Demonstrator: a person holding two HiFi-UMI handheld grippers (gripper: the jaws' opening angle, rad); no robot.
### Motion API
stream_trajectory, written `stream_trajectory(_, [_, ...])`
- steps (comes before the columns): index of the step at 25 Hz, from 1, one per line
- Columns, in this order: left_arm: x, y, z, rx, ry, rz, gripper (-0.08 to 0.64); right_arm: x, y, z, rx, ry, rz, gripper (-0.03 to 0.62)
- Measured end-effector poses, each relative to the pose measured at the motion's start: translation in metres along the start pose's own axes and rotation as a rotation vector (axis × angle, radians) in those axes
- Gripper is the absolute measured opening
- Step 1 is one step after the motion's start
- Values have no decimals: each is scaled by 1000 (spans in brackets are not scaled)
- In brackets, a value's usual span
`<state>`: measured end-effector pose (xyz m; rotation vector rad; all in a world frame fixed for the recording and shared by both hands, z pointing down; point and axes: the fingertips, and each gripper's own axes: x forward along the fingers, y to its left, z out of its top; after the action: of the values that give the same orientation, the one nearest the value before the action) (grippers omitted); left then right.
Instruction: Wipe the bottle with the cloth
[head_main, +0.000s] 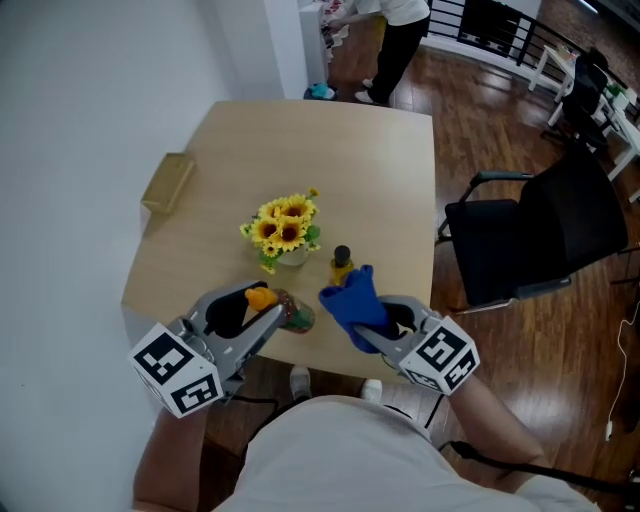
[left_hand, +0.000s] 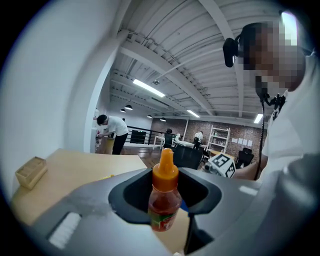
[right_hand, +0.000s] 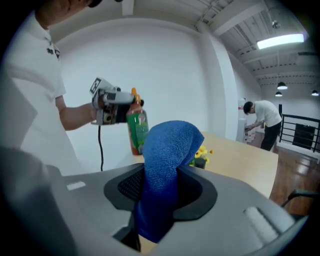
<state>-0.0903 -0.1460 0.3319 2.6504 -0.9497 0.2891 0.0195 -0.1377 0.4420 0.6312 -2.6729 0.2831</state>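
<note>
My left gripper (head_main: 268, 306) is shut on a small sauce bottle (head_main: 296, 316) with an orange cap, red contents and a green label. It holds the bottle tilted above the table's near edge. In the left gripper view the bottle (left_hand: 164, 200) stands between the jaws with its cap up. My right gripper (head_main: 362, 322) is shut on a blue cloth (head_main: 352, 298) that stands up in a bunched fold just right of the bottle, a small gap apart. In the right gripper view the cloth (right_hand: 167, 165) fills the jaws, with the held bottle (right_hand: 136, 125) beyond it at the left.
A pot of sunflowers (head_main: 285, 230) stands mid-table, with a dark bottle (head_main: 342, 263) with a yellow band beside it. A wooden box (head_main: 167, 182) lies at the table's (head_main: 330, 160) left edge. A black chair (head_main: 540, 235) is at the right, and a person (head_main: 395, 40) stands far back.
</note>
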Motion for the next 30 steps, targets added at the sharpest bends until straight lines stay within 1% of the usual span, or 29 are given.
stream_trajectory(3, [2,-5,-9,3,24,-41,160,-1,11,66,-72,-112,14,153])
stream_trajectory(5, [3,-8,-15,3,33,-65,160,4,25,97,-131,-131,42,153])
stream_trajectory(7, [4,-9,-19,3,37,-89,160,13,37,107,-164,-120,59,153])
stream_trajectory(9, [2,-9,-17,8,28,-103,160,24,40,98,-136,-109,57,153])
stream_trajectory(11, [-3,-5,-14,13,15,-105,160,37,32,79,-63,-101,44,153])
stream_trajectory(12, [-6,-3,-11,8,4,-106,160,43,27,65,-34,-79,34,153])
stream_trajectory(15, [-17,6,-5,-23,-30,-107,160,62,19,14,13,30,17,153])
stream_trajectory(17, [-22,12,-1,-22,-42,-101,160,69,19,-15,37,93,6,153])
stream_trajectory(19, [-24,19,3,-17,-51,-95,160,69,20,-28,44,125,-20,153])
stream_trajectory(20, [-25,22,5,-15,-53,-92,160,65,21,-27,45,118,-35,153])
stream_trajectory(21, [-26,26,6,-13,-51,-88,160,61,23,-19,42,97,-49,153])
stream_trajectory(23, [-26,33,5,-3,-40,-79,160,49,33,14,9,25,-65,153])
stream_trajectory(25, [-24,40,2,2,-28,-72,160,40,51,56,-66,-48,-54,153])
stream_trajectory(27, [-21,45,-2,-4,-24,-75,160,39,71,88,-130,-94,-32,153])
stream_trajectory(28, [-19,47,-3,-9,-26,-81,160,41,79,95,-141,-99,-26,153])
stream_trajectory(30, [-18,47,-2,-17,-34,-98,160,52,88,92,-132,-83,-26,153])
